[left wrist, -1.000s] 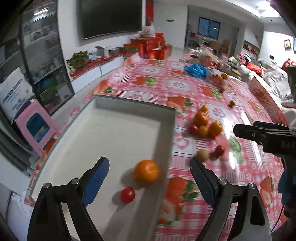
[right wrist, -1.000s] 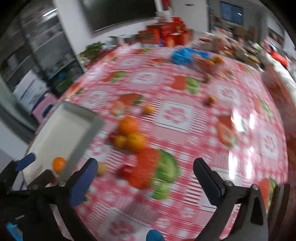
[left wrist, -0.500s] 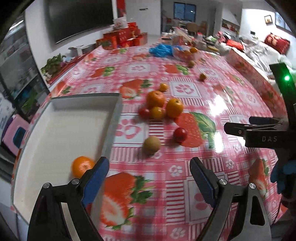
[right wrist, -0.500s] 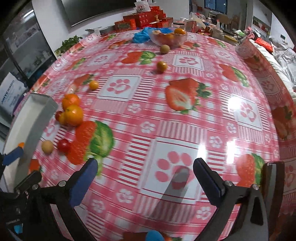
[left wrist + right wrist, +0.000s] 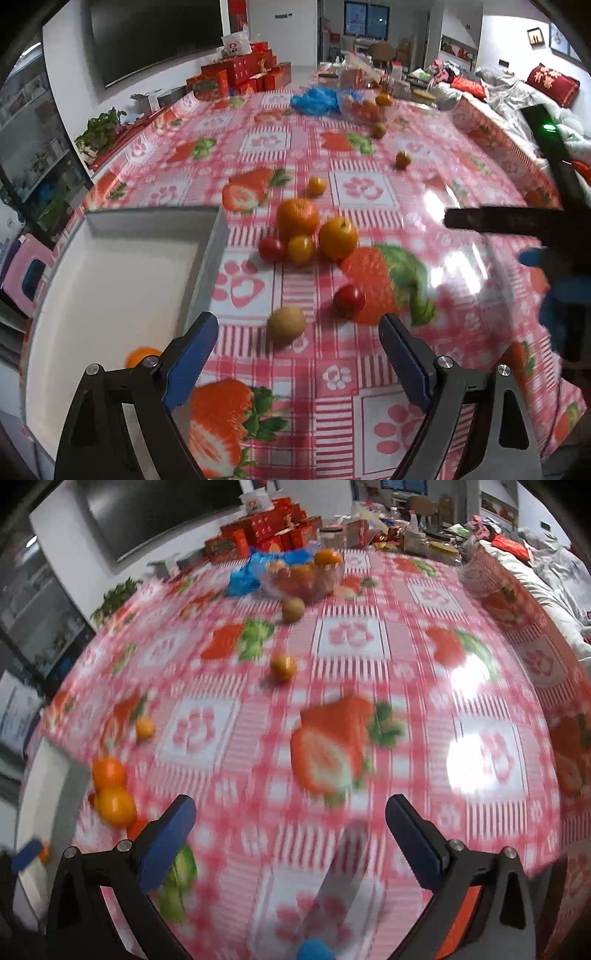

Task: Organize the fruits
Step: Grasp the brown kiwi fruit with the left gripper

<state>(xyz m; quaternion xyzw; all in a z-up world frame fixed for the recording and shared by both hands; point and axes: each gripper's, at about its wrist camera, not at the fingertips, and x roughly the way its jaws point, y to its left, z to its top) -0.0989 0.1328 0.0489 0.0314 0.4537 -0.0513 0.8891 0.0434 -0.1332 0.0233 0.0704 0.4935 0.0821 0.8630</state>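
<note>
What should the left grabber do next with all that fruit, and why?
Probably ease the left gripper down around the brown fruit. Its jaws are open and empty, that fruit lies loose on the tablecloth just ahead between them, and the white tray beside it already holds an orange.

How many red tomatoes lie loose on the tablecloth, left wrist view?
2: one tomato in the fruit cluster beside the tray, another nearer, beside the brown fruit. Others may be hidden.

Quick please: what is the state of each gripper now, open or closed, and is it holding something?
Left gripper: open, holding nothing.
Right gripper: open, holding nothing.
</note>
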